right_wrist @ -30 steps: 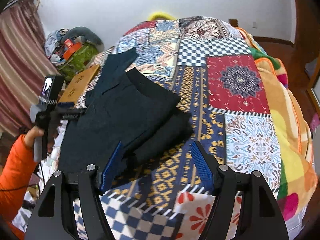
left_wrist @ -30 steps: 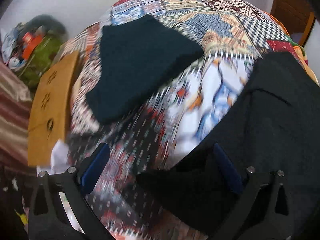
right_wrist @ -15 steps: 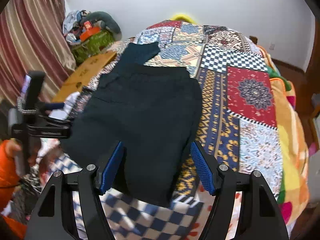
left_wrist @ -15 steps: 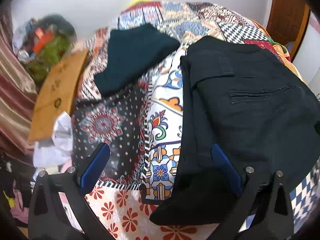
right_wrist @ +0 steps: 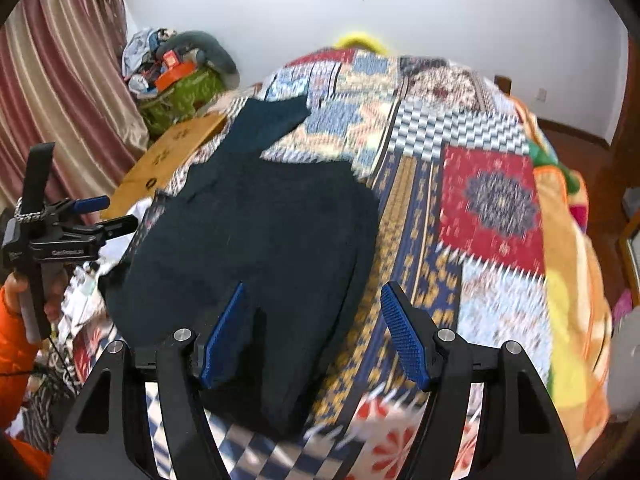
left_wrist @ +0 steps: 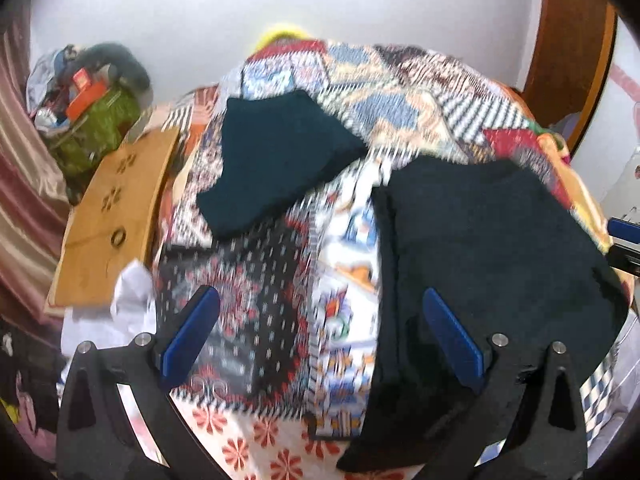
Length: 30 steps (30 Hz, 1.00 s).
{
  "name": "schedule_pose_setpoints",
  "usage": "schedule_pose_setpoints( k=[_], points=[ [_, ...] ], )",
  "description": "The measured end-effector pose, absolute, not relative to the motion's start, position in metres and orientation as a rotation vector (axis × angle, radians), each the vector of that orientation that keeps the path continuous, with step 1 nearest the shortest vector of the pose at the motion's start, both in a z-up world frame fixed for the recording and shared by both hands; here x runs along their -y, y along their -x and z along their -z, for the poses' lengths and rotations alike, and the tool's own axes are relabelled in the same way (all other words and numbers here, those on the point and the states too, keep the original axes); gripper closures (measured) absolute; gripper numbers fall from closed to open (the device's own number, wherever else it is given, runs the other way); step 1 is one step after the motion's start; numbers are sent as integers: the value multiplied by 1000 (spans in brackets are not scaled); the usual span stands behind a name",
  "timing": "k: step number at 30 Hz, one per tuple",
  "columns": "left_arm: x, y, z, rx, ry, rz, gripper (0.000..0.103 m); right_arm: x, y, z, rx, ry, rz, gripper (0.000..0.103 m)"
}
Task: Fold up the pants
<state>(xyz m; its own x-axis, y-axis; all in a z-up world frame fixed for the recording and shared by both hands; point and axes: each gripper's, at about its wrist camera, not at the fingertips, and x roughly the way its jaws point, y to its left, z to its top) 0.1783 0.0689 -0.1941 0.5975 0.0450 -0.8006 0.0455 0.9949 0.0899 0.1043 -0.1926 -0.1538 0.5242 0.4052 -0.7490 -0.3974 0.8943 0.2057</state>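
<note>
The folded black pants (right_wrist: 256, 248) lie flat on the patchwork quilt (right_wrist: 488, 200), their near edge hidden behind the right gripper (right_wrist: 312, 332), whose fingers are spread and empty. The left gripper (left_wrist: 320, 340) is spread too (everything motion-blurred), and a dark teal folded garment (left_wrist: 276, 160) lies beyond.

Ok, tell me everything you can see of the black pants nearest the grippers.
The black pants lie folded into a flat, roughly rectangular bundle on the patchwork bedspread. The fabric looks dark, matte and fairly thick; blur hides any finer detail. One end reaches the near edge of the bed. A second dark folded garment lies apart, further up the bed. Neither the left gripper nor the right gripper grips them; both are open.
</note>
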Motion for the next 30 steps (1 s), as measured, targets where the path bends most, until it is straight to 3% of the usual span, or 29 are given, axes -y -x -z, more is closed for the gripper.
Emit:
schedule_pose_setpoints(
  k=[6,11,13,17,21,30],
  points=[
    [-49,-222,189,-922,-104,104,1,187,-147,154,-878,12,-475,41],
    [-22,-257,212,-1006,-129,199,25,173,-178,169,-928,41,-510,54],
    [-15,-265,219,-1023,-138,225,34,166,-189,176,-953,63,-521,66],
    [-4,-276,228,-1024,-181,241,46,155,-201,190,-969,113,-552,79],
    [-4,-279,234,-1007,-206,210,47,153,-197,194,-923,175,-534,85],
    [0,-269,222,-979,-244,180,47,164,-204,189,-979,141,-520,83]
  ],
)
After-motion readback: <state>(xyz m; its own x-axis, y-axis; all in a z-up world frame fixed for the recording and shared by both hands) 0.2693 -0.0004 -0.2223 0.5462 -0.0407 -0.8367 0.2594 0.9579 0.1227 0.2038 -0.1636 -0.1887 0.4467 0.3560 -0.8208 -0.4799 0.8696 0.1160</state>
